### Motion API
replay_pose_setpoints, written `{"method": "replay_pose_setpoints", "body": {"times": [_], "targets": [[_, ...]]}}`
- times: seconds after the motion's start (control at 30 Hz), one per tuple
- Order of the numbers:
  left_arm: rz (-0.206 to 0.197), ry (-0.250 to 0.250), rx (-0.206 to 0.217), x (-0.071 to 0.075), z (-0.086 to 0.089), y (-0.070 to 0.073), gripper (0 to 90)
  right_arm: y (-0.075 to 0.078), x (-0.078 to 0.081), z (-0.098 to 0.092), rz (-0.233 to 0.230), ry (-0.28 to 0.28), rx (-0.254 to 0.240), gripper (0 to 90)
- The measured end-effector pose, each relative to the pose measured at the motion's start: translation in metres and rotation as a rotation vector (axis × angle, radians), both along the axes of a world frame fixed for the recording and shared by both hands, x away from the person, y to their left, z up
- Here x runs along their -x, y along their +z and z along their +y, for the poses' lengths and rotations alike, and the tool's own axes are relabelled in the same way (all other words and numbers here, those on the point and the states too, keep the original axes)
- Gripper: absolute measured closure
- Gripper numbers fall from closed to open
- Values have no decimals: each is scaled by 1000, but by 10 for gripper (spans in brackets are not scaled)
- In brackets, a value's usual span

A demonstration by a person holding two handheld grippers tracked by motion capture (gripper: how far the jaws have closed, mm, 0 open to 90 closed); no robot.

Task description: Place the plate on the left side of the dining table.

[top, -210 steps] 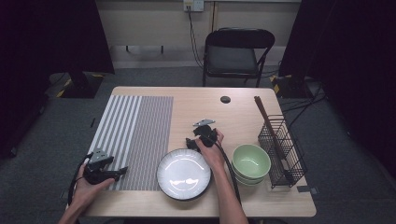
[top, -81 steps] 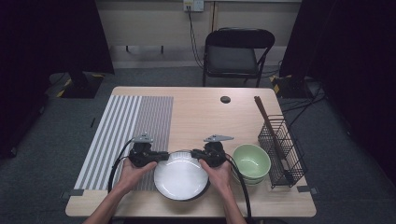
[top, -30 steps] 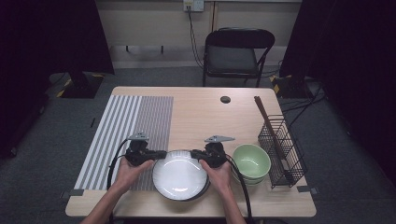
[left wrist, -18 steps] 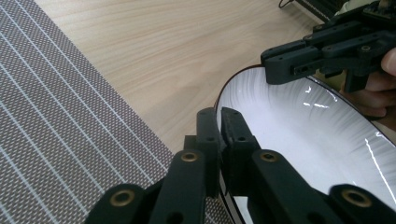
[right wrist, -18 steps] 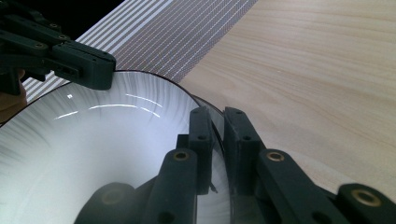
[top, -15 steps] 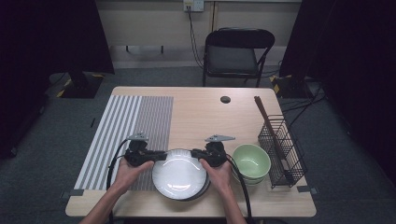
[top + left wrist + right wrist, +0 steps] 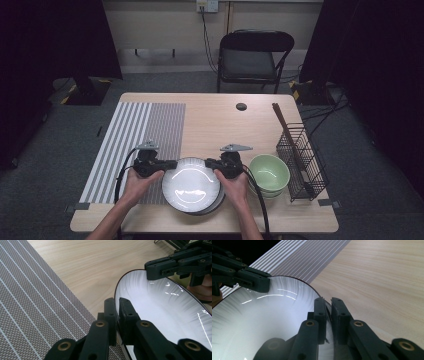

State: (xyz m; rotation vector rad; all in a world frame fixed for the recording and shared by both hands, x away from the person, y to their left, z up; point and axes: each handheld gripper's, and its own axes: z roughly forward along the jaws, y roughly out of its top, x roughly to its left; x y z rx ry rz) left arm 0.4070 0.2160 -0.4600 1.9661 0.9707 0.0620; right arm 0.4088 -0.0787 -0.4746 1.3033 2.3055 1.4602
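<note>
The white plate (image 7: 191,184) sits at the near edge of the tabletop (image 7: 220,120), between the striped mat (image 7: 135,140) and the green bowls (image 7: 270,172). The left gripper (image 7: 117,306), whose jaws have just been closing, is clamped on its left rim; the right gripper (image 7: 328,305) pinches the opposite rim.

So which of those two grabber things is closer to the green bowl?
The right. The right gripper pinches the white plate's right rim, just left of the green bowl. The left gripper pinches the plate's left rim, a whole plate farther away.
</note>
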Motion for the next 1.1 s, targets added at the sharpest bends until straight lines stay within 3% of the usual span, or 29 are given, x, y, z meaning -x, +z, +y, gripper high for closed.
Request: {"method": "replay_pose_setpoints", "body": {"times": [0.33, 0.4, 0.5, 0.67, 0.87, 1.1], "targets": [[-31, 18, 15, -12, 2, 9, 867, 7, -7, 3, -26, -18, -3, 836], [-35, 27, 41, -14, 2, 9, 869, 10, -8, 2, -32, -22, -8, 836], [-42, 38, 35, -14, 1, 9, 870, 12, -11, 2, -35, -36, -8, 831], [-42, 40, 39, -15, 0, 8, 871, 9, -12, 3, 3, -43, -36, 747], [-46, 35, 37, -16, 0, 8, 871, 9, -11, 3, 32, -44, -33, 723], [-51, 36, 41, -15, 0, 7, 871, -3, -10, 1, 83, -42, -39, 706]]}}
